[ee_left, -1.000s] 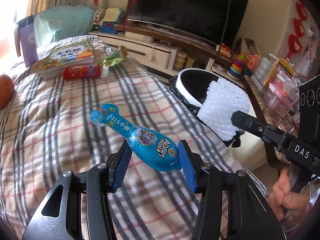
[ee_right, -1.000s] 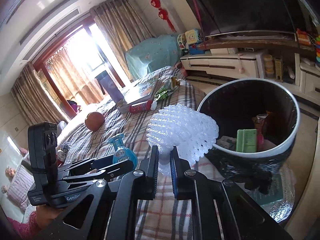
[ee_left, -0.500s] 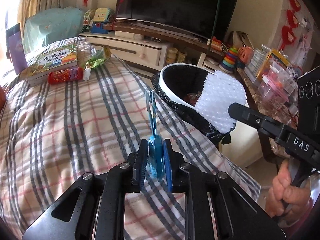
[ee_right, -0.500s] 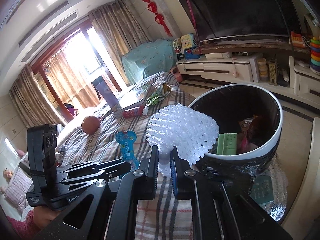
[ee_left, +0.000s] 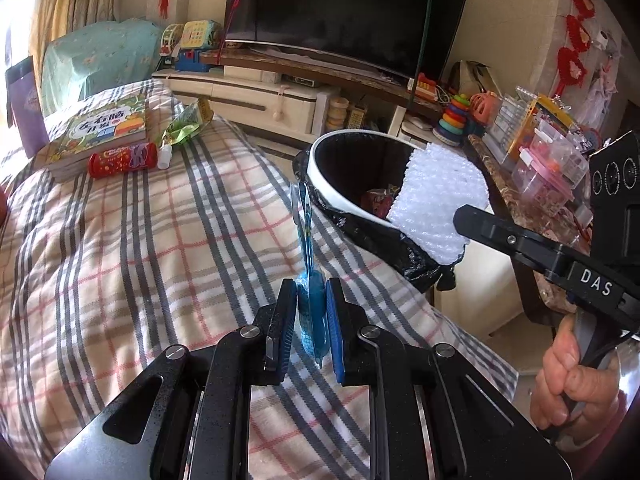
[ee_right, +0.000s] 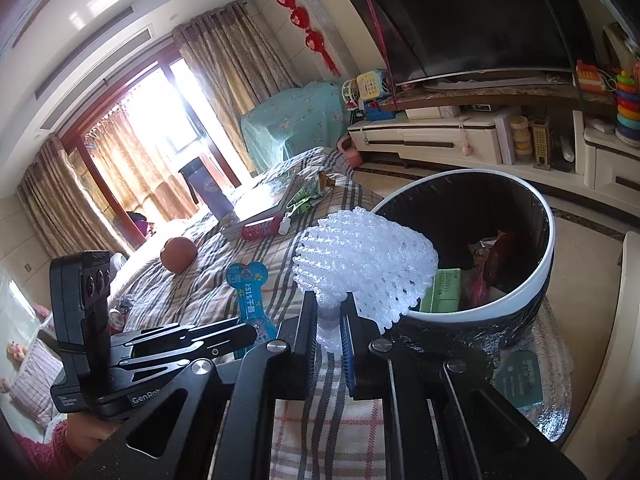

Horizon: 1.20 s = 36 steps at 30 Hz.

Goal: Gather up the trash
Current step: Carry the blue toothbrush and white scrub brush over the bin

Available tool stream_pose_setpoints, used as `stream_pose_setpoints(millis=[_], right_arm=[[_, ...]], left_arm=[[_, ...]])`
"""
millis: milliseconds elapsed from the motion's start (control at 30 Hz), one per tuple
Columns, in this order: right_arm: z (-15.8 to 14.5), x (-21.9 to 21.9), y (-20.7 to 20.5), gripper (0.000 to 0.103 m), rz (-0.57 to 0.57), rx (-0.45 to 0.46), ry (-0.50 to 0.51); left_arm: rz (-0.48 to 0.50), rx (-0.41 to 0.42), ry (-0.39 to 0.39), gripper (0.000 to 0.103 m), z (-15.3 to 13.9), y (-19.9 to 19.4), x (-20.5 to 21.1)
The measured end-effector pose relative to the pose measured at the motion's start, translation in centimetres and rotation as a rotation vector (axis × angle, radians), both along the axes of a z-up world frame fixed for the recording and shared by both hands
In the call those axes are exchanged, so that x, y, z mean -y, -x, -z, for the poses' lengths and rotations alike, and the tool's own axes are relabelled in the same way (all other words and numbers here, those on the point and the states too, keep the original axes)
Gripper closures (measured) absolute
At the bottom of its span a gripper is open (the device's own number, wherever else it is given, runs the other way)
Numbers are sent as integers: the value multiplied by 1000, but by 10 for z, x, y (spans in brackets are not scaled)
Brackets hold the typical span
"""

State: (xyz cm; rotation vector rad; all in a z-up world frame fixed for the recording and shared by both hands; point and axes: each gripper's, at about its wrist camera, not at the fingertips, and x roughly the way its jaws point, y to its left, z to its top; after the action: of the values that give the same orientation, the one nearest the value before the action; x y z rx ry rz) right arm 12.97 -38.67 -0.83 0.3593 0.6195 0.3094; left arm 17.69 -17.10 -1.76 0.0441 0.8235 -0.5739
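So, L tool point(ee_left: 311, 316): I grip blue wrapper point(ee_left: 308, 280) edge-on; may slip pre-bin point(ee_left: 340, 200).
R tool point(ee_right: 330, 316): clamps foam net point(ee_right: 364, 264); may snag rim.

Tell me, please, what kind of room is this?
Most likely a family living room: a large TV on a low stand, children's toys beside it, and curtains at a big window. The plaid blanket may cover a sofa or bed.
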Motion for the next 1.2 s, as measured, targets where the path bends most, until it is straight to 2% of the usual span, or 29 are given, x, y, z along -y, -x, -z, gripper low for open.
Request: stream_pose_setpoints(millis=[667,1200], right_arm=[[-12,17,5,92,42,24,12],[-15,31,-2,92,76,19,45]], left_arm=[[55,48,18,89,-26,-1,26],[82,49,27,89,-34,-11,45]])
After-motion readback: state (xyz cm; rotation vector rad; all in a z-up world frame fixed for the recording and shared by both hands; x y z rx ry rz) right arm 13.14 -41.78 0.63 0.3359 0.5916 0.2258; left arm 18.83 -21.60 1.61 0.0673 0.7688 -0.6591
